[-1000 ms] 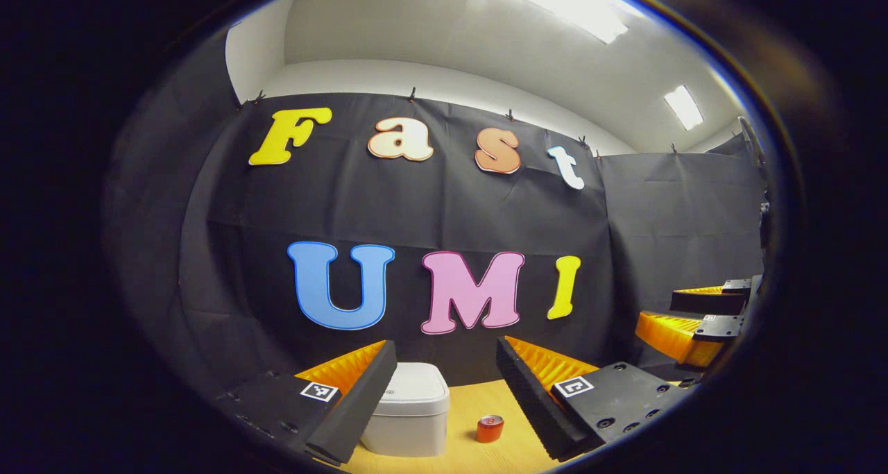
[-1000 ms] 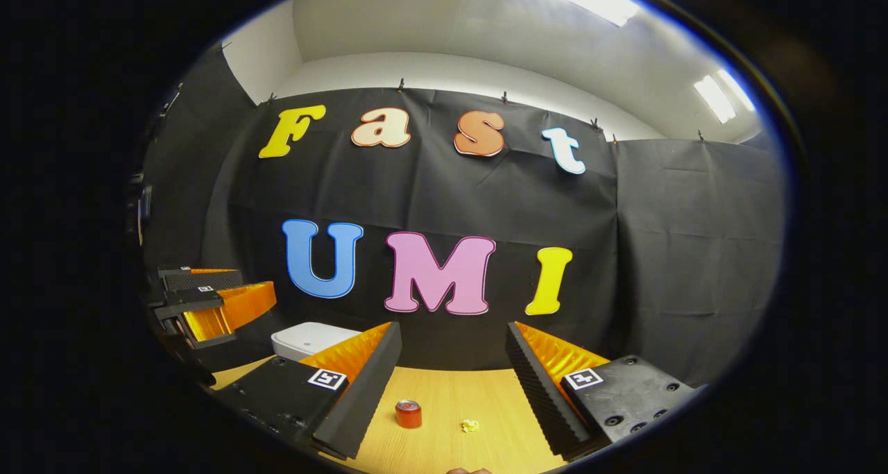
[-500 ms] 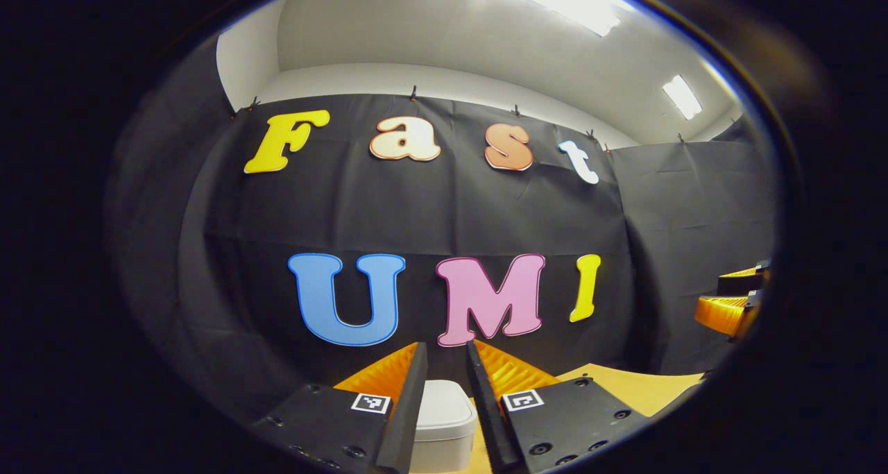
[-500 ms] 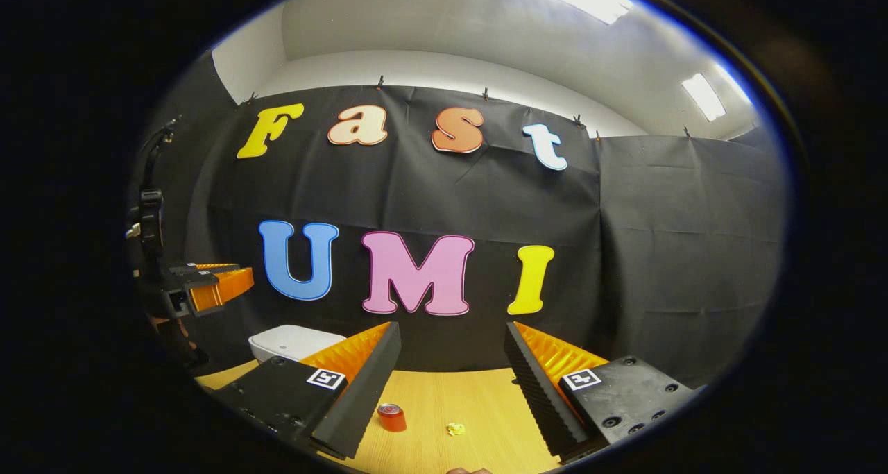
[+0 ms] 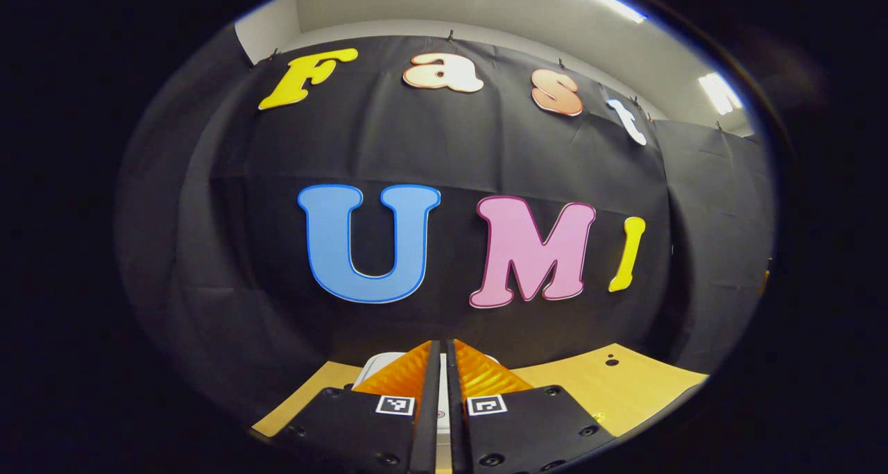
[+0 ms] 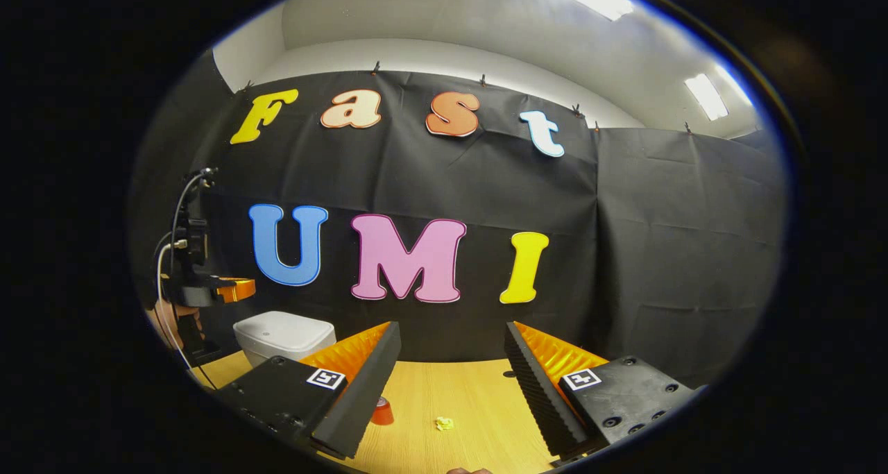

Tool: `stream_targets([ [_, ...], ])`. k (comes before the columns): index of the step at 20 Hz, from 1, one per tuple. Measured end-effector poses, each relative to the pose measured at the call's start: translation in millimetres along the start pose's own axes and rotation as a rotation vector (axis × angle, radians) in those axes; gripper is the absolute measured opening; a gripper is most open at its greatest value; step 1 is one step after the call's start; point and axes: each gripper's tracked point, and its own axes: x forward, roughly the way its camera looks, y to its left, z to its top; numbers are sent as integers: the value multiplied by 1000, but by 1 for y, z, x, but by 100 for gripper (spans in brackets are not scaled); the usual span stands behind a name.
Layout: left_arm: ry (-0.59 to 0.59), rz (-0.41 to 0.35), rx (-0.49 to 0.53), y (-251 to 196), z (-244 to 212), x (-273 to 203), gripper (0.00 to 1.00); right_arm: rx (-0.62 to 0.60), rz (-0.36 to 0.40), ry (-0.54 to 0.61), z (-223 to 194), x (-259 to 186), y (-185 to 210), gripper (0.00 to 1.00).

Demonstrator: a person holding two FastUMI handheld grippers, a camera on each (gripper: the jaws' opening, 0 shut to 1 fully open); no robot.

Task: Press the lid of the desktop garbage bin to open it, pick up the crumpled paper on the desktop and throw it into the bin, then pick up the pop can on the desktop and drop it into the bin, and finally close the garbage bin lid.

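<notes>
Where black cloth (image 6: 680, 252) ends, wooden desktop (image 6: 472, 404) begins.

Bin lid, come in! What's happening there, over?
Left gripper shut, above closed bin lid. Right gripper open, empty. Pop can, crumpled paper on desktop. Path clear.

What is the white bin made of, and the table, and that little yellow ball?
The bin looks like smooth white plastic: rounded corners, a soft even sheen on its shut lid. The table looks like light wood or a wood-look laminate, with faint grain lines; which one is unclear. The yellow ball looks like crumpled paper, with a wrinkled, uneven outline, though it is too small to be sure.
</notes>
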Motion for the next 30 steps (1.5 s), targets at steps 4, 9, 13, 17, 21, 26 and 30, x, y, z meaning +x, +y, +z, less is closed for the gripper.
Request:
stream_targets([
  [4, 101, -31, -5, -8, -40, 22, 6, 0, -20, 29, -10, 3, -10, 97],
  [9, 196, -63, 50, -13, -81, 24, 5, 5, -34, 64, -23, 3, -17, 97],
  [13, 231, -25, 1, 0, -105, 19, 6, 1, -37, 68, -25, 0, -18, 97],
  [17, 237, -42, 9, -2, -113, 21, 6, -5, -32, 74, -28, -3, -16, 97],
  [21, 236, -60, 8, 0, -117, 18, 6, -5, -17, 98, -37, -6, -8, 97],
  [26, 214, -62, 30, -3, -93, 15, 6, -5, -14, 85, -30, -6, -8, 97],
  [30, 121, -61, 80, -6, -48, 10, 6, -7, -19, 84, -29, -9, -11, 97],
])
